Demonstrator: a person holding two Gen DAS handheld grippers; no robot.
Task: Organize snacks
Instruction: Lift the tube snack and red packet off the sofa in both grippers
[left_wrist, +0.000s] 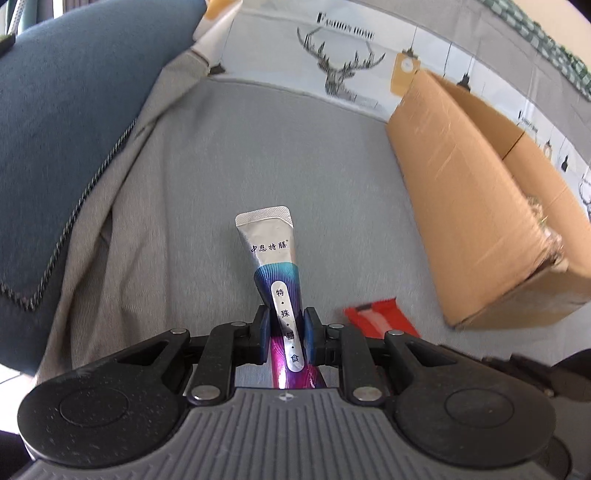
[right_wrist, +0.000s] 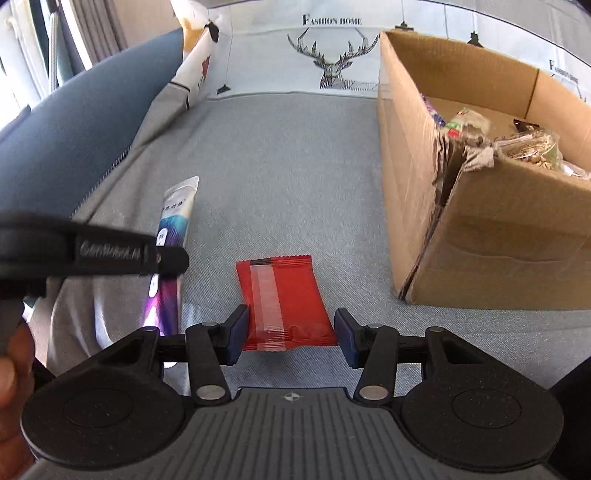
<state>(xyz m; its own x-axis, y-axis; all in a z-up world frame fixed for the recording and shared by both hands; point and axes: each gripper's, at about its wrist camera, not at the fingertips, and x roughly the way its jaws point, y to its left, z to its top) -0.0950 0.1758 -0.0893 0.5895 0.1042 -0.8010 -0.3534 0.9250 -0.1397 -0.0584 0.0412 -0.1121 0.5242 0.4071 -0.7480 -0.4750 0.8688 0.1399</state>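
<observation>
Left of the cardboard box (right_wrist: 480, 229): broad bare grey cushion (right_wrist: 288, 166), open passage. Blue pillow (right_wrist: 74, 136) walls the far left. Box top open, snack packets (right_wrist: 524, 147) heaped at its near corner.

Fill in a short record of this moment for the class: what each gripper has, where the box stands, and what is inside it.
left gripper: shut on the silver and purple tube
right gripper: shut on the red packet
surface: grey sofa seat
cardboard box: open, on the seat to the right
box contents: several snack bags
</observation>
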